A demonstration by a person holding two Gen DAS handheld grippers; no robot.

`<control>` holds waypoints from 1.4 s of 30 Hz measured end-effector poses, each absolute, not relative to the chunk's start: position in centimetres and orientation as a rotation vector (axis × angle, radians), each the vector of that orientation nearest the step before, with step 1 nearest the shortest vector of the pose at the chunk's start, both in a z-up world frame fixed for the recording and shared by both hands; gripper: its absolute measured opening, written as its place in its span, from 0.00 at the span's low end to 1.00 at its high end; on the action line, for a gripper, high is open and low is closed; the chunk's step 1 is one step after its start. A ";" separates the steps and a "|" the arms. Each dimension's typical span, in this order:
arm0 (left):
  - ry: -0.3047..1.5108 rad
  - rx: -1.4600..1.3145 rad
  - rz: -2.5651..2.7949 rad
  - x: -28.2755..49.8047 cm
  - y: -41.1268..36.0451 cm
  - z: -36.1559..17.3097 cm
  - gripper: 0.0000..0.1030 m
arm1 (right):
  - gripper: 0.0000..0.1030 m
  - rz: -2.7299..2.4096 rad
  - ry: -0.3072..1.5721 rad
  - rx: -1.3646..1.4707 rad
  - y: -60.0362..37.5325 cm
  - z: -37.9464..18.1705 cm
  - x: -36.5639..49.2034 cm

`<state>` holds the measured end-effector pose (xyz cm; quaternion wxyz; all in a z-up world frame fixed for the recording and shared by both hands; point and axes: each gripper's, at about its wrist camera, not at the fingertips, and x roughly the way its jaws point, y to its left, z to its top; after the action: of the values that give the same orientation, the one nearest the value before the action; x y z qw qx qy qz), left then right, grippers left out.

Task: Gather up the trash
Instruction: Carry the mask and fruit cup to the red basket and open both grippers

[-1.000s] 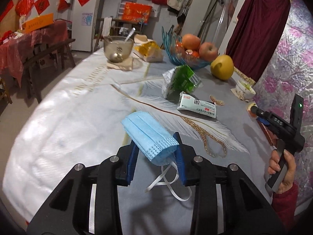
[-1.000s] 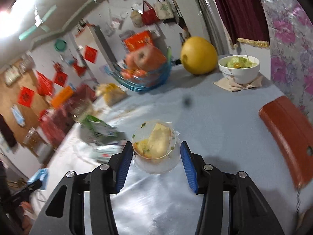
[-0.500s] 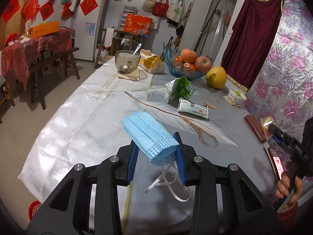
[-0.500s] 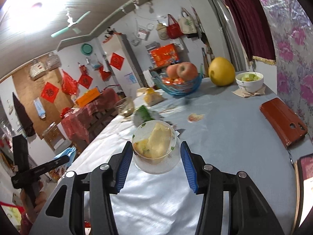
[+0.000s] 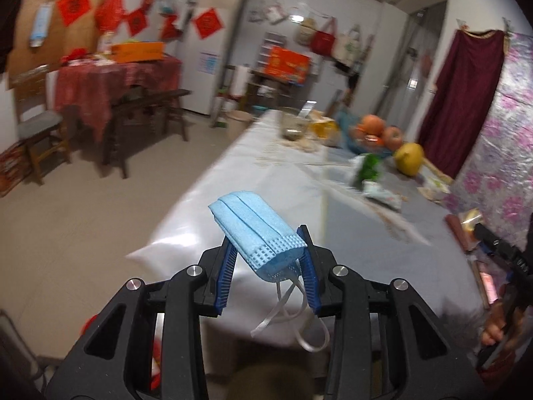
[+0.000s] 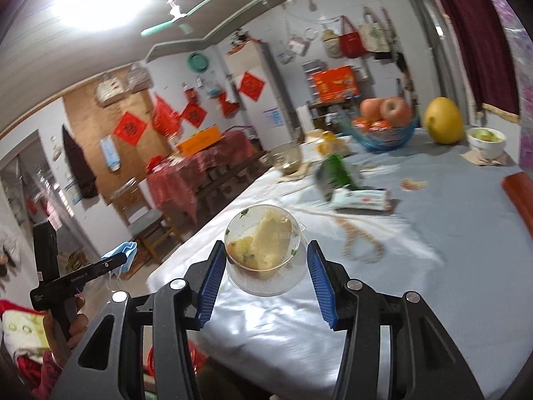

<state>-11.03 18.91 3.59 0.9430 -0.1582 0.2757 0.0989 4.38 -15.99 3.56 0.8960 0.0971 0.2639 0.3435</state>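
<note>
Left gripper (image 5: 268, 253) carries a folded blue face mask (image 5: 255, 233) between its blue pads; jaws narrow and have just been opening slightly, yet the mask sits between them, its near end against the pads, its far end sticking up and forward. White ear loops (image 5: 296, 316) hang below the jaws. Mask is held in the air over the near end of the table (image 5: 260, 180), close to the near left corner of the tablecloth.

Right gripper (image 6: 266, 263) carries a clear plastic cup (image 6: 266, 256) with yellowish food scraps and green flecks inside. Jaws at medium width; whether both pads press on the cup wall is not clear from this view, but the cup is off the table and sits between them, tilted with its mouth toward the camera. It too is above the near end of the table.

Left on the tabletop, toward the middle: a green wrapper (image 6: 336, 173) and a white packet (image 6: 361, 198) just beside it. Farther back: a blue glass fruit bowl (image 6: 383, 133) with apples, a yellow pomelo (image 6: 444, 120) beside it, and a small white bowl (image 6: 486, 141) of green food near the right edge. A glass bowl (image 6: 286, 160) stands near the far left edge. A reddish-brown case (image 6: 519, 196) lies at the right edge.

In the right wrist view, a hand (image 6: 66, 330) grips the left gripper's handle at lower left, the blue mask showing at its tip.
</note>
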 end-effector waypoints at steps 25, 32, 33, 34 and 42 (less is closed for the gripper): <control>0.834 -0.698 0.624 -21.5 35.3 -13.4 0.76 | 0.48 0.986 0.753 -0.049 4.0 0.1 -1.1; 0.757 -0.719 0.866 -24.8 37.9 -12.8 0.89 | 0.48 1.096 0.838 -0.138 10.6 -2.3 -3.6; 0.752 -0.714 0.889 -25.1 38.1 -12.7 0.90 | 0.48 1.113 0.848 -0.158 11.6 -2.7 -4.1; 0.742 -0.710 0.925 -25.5 38.5 -12.7 0.91 | 0.48 1.126 0.855 -0.176 12.5 -3.1 -4.6; 0.662 -0.808 1.075 -28.7 40.9 -12.8 0.91 | 0.48 1.248 0.914 -0.313 19.7 -6.0 -8.6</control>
<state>-28.75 40.95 -12.84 0.7322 -0.3672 0.3007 0.4884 -8.64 19.73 -5.98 0.7046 -0.1406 0.4110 0.5610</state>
